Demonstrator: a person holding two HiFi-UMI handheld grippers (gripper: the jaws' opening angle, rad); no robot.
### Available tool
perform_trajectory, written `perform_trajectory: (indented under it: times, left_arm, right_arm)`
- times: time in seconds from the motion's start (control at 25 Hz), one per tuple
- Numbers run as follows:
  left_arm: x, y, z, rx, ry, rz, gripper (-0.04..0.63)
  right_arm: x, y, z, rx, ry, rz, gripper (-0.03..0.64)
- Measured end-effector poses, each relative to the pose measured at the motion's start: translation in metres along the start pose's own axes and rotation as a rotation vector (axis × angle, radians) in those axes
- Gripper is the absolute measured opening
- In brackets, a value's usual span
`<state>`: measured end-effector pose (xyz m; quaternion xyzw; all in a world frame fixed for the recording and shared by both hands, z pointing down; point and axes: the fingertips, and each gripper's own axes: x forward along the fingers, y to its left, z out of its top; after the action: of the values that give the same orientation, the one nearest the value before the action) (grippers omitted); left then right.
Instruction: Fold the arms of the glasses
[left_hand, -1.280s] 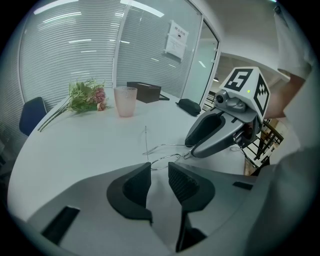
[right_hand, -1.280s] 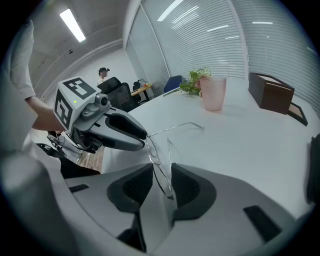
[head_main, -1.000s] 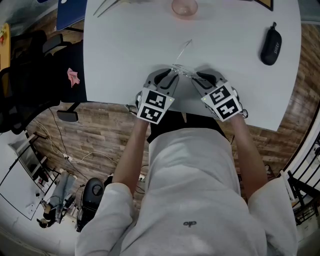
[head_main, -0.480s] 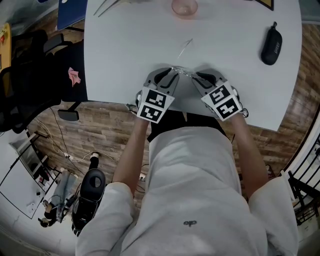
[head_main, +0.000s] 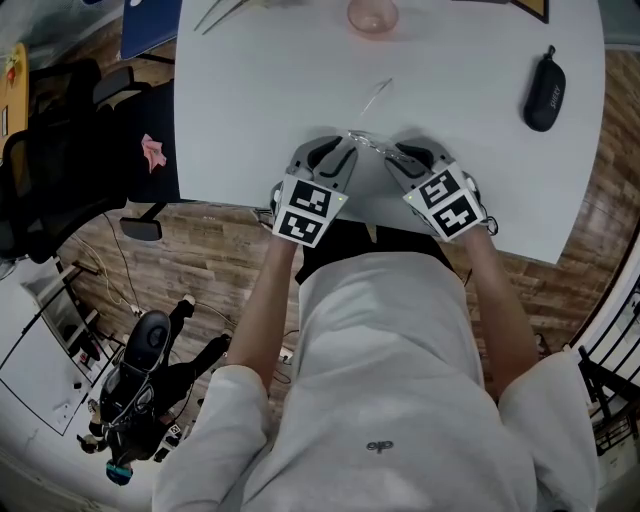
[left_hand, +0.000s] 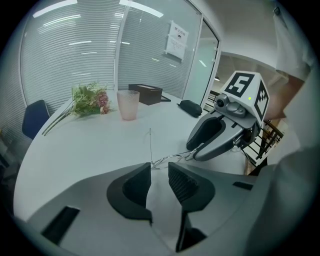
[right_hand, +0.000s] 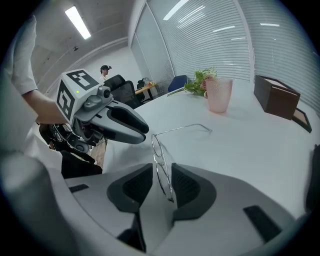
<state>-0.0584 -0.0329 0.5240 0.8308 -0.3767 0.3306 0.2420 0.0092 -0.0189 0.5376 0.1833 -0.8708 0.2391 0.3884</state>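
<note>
**A:** Start with the table (head_main: 300, 90). Why is all the work at its near edge?

**B:** That edge is right under the person, so both grippers meet there with little reach. The flowers (left_hand: 90, 97), cup (head_main: 372, 14) and case (head_main: 543, 90) sit far back, well out of the way.

**A:** And the grippers?

**B:** They face each other, tips nearly meeting, both angled down at the tabletop. The left gripper (left_hand: 159, 169) has its jaws apart. The frame's corner sits just at their mouth, beside one tip, and no pinch shows. The right gripper (right_hand: 161, 170) is opening, with the front of the glasses (right_hand: 156, 144) standing edge-on between its pads, which look clear of the wire.

**A:** So nothing is clamped?

**B:** Seemingly not. The glasses appear to rest on the table by themselves, bracketed by the two grippers. That likely keeps the frame from sliding while one side gets pushed.

**A:** How do the glasses look?

**B:** Thin metal wire, clear lenses, very slight. The front stands upright. One arm (right_hand: 184, 127) sticks straight out across the table, away from the person, from the end by the left gripper.

**A:** The other arm?

**B:** A second wire runs along the front between the right jaws. It is probably that arm, folded flat, though it is too fine to be sure.

**A:** Then what is left?

**B:** By that reading, the outstretched arm has to swing in against the front.
</note>
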Motion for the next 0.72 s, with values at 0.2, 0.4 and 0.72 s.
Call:
perform_trajectory:
  times: [0.2, 0.4, 0.72]
  left_arm:
    - [-0.003, 0.004, 0.008, 0.016, -0.014, -0.002, 0.118]
    - [-0.004, 0.007, 0.021, 0.049, -0.038, -0.046, 0.13]
    - [0.005, 0.017, 0.036, 0.045, -0.046, -0.123, 0.138]
  right_arm:
    - [-0.005, -0.001, 0.0, 0.002, -0.007, -0.011, 0.129]
    - [-0.009, -0.003, 0.002, 0.018, -0.015, -0.039, 0.127]
    - [-0.014, -0.008, 0.002, 0.083, -0.023, -0.104, 0.127]
